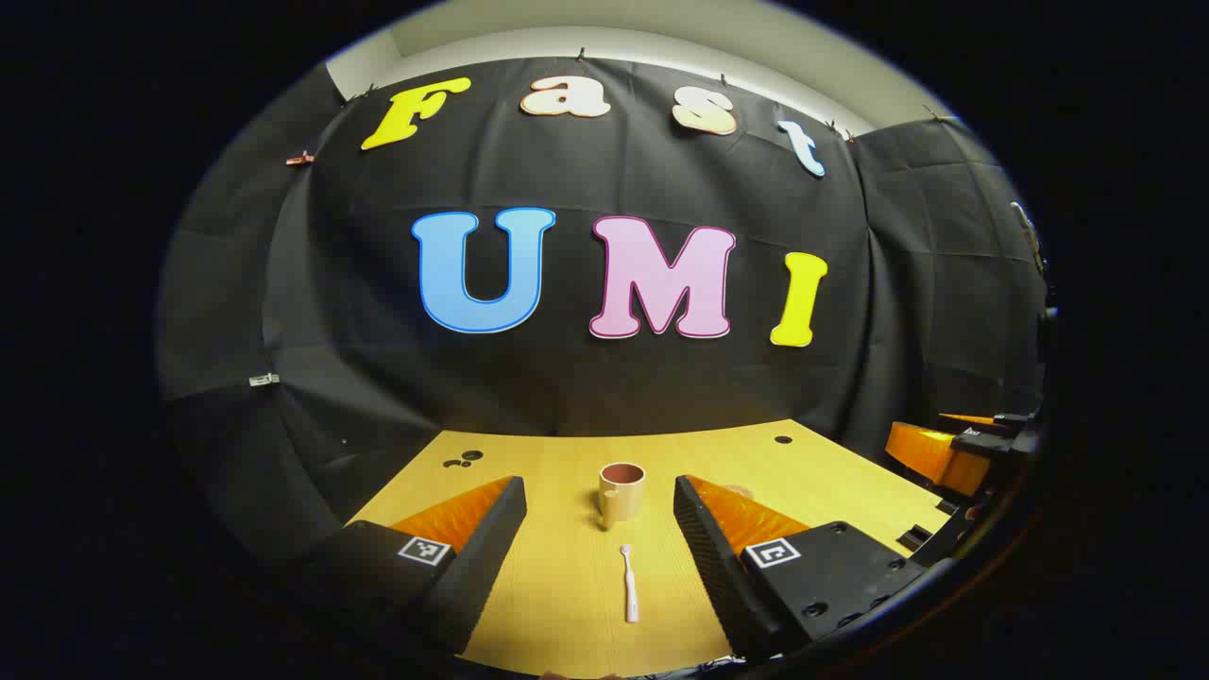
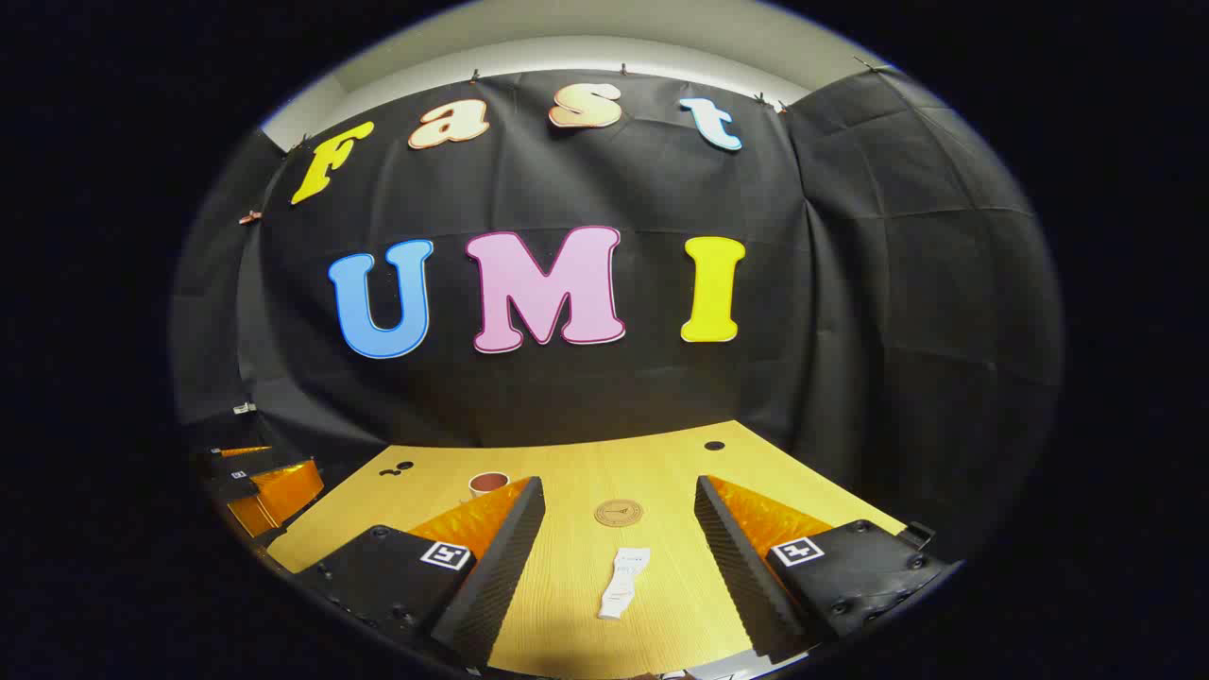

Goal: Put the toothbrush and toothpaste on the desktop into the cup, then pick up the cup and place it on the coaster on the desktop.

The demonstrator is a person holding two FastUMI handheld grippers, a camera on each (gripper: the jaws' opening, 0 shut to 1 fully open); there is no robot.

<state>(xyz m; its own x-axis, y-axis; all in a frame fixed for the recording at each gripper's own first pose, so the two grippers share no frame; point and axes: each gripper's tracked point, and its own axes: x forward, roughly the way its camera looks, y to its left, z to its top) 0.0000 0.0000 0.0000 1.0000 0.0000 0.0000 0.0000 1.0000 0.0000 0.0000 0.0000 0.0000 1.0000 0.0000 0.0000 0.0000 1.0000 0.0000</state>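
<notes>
In the left gripper view a pale cup (image 1: 621, 493) with a dark inside stands upright on the wooden desktop (image 1: 567, 576), and a white toothbrush (image 1: 628, 584) lies in front of it, pointing toward it. My left gripper (image 1: 600, 515) is open above the desk, the toothbrush lying between its fingers. In the right gripper view a white toothpaste tube (image 2: 623, 583) lies on the desktop (image 2: 567, 604) with a round coaster (image 2: 619, 513) just beyond it. My right gripper (image 2: 619, 515) is open around that spot. The cup (image 2: 488, 484) peeks out past its left finger.
The black cloth wall closes off the back and sides of the desk. Small dark holes mark the desktop near its far edge (image 1: 783, 439) (image 2: 714, 445). The other gripper shows at the right edge (image 1: 954, 451) of the left gripper view and the left edge (image 2: 260, 486) of the right gripper view.
</notes>
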